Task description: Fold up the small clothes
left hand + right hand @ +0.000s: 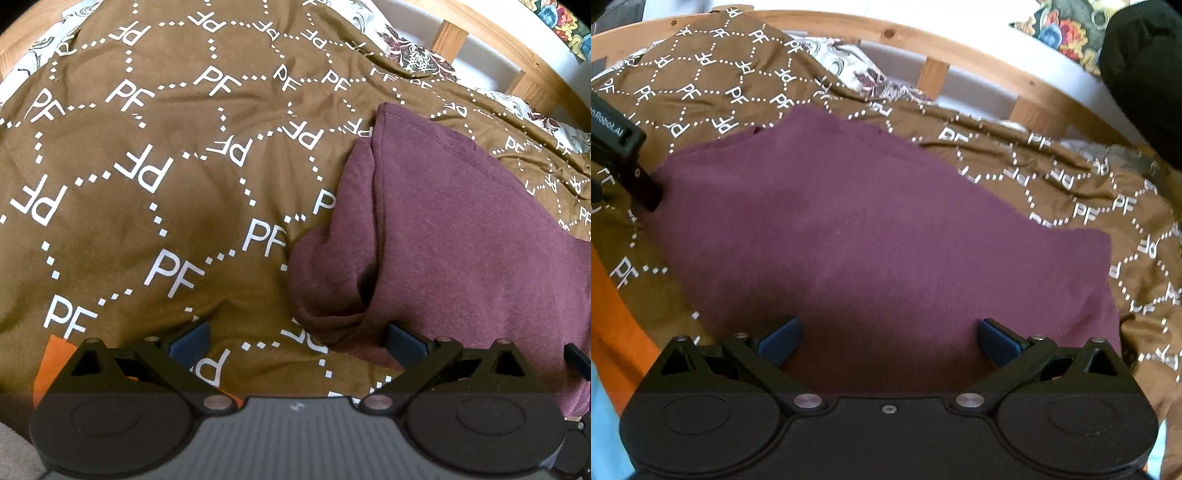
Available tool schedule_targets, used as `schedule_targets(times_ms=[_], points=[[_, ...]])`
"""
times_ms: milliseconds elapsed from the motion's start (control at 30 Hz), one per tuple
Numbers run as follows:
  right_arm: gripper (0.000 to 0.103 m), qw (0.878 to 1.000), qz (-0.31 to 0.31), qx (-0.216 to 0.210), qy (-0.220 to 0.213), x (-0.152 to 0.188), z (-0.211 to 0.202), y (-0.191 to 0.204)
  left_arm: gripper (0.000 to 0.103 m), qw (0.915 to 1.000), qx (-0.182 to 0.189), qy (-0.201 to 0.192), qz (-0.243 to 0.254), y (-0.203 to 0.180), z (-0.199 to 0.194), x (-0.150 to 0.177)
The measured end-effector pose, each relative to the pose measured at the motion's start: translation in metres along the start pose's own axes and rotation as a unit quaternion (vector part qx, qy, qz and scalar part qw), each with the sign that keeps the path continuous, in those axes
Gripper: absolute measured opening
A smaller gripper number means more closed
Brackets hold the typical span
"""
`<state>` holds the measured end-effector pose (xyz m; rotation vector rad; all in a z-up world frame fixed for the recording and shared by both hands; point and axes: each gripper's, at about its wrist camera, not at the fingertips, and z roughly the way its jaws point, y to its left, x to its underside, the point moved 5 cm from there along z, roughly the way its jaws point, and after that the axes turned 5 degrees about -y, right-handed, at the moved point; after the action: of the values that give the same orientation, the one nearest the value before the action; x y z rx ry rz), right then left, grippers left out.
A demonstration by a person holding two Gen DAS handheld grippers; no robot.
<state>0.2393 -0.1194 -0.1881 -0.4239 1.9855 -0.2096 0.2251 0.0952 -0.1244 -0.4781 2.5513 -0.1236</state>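
Note:
A maroon garment (443, 229) lies folded on a brown bedspread printed with white "PF" letters (155, 184). In the left wrist view it fills the right half, with a folded sleeve edge bulging at its left side. My left gripper (297, 341) is open and empty, its blue pads just in front of the garment's near left corner. In the right wrist view the garment (871, 229) fills the middle as a flat folded shape. My right gripper (888, 339) is open and empty over its near edge. The left gripper's black body (624, 155) shows at the garment's left edge.
A wooden bed frame with slats (960, 55) curves along the far side, with a floral sheet (417, 55) under the bedspread. A colourful cushion (1067, 33) lies at the far right. Orange fabric (613, 317) shows at the near left.

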Motion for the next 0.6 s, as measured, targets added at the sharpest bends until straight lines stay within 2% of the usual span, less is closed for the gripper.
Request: schedule_targets(times_ms=[267,367,500,600], points=[[0.102,1.000,0.009,-0.006,0.011,0.007,0.000,0.001,0.102,1.0000,0.000,-0.002,0.004,-0.002,-0.001,0.001],[0.102,1.000,0.012,-0.008,0.012,0.007,0.000,-0.001,0.102,0.9999,0.010,-0.009,0.006,-0.004,-0.004,0.000],[0.102,1.000,0.013,-0.009,0.012,0.007,0.001,-0.002,0.102,0.9979,0.031,-0.053,0.021,-0.008,-0.010,-0.012],[0.102,1.000,0.014,-0.009,0.013,0.007,0.001,-0.002,0.102,0.9937,0.010,-0.096,0.058,-0.019,-0.009,-0.026]])
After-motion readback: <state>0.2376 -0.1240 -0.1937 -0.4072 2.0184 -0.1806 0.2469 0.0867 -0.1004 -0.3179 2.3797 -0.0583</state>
